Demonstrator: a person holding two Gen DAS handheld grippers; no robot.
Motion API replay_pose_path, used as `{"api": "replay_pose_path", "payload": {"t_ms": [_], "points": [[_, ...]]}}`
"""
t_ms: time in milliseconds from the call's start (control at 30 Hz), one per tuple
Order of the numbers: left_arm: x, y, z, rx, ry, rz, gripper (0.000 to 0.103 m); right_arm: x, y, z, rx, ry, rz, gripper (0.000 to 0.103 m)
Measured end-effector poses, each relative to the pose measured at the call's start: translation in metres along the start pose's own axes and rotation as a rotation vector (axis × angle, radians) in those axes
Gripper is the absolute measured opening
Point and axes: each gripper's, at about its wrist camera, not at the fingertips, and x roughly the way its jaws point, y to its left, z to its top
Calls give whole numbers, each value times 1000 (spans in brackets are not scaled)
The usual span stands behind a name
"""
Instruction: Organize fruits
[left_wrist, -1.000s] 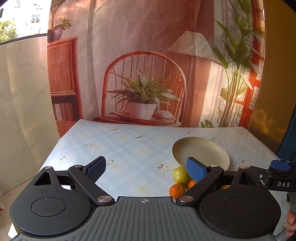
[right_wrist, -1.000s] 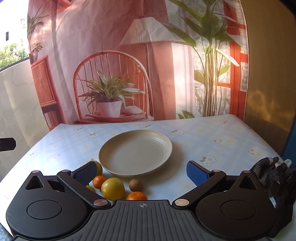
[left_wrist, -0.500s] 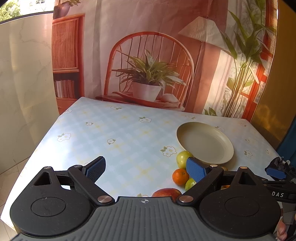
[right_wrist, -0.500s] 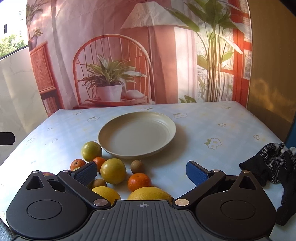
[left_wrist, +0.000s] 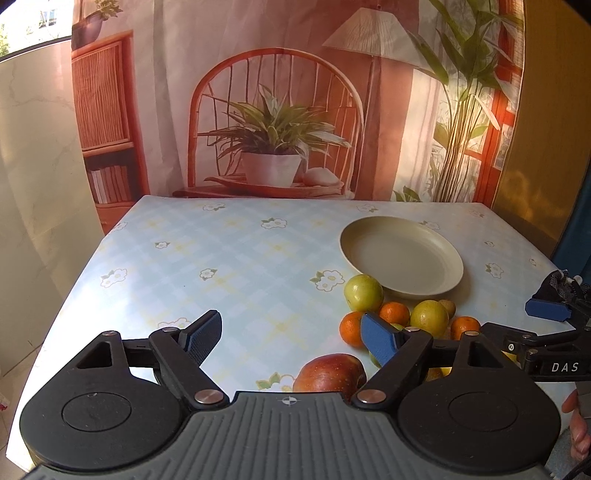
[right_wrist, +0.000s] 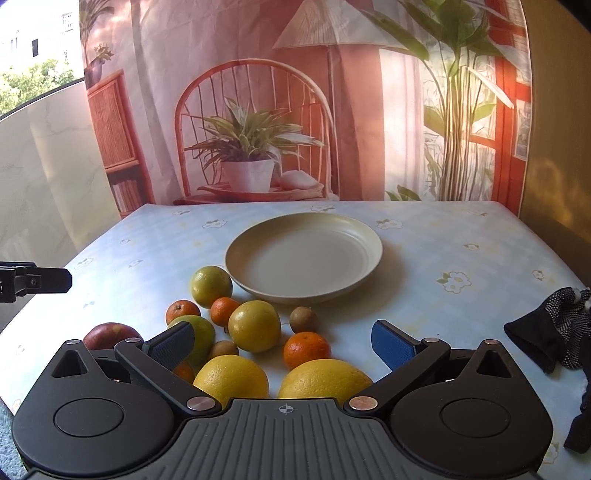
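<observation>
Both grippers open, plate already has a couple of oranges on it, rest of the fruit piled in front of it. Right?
Not quite: the plate is empty, as the right wrist view shows. Both the left gripper and the right gripper are open, and the fruit pile lies in front of the plate.

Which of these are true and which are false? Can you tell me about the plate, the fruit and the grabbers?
1. The plate has fruit on it. False: it is bare; the fruit lies on the table in front of it.
2. The red apple lies near the left gripper. True.
3. The right gripper is holding an orange. False: its jaws are open and hold nothing.
4. A black glove lies on the table at the right. True.
5. Two big yellow fruits lie closest to the right gripper. True.
</observation>
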Motion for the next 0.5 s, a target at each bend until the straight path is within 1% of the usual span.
{"api": "replay_pose_path", "payload": {"t_ms": [133, 233, 300, 367, 433, 500], "points": [[11, -3, -6, 7, 50, -57, 78, -1, 0, -1, 7, 0, 6, 101], [23, -4, -11, 7, 91, -79, 72, 0, -2, -1, 12, 2, 3, 101], [30, -4, -13, 7, 115, -95, 70, 0, -3, -1, 18, 6, 5, 100], [35, -4, -16, 7, 133, -106, 69, 0, -3, -1, 21, 9, 7, 100], [39, -4, -18, 7, 150, -119, 66, 1, -3, -1, 22, 13, 9, 100], [40, -5, -21, 12, 155, -127, 64, 1, -3, -2, 24, 17, 12, 99]]}}
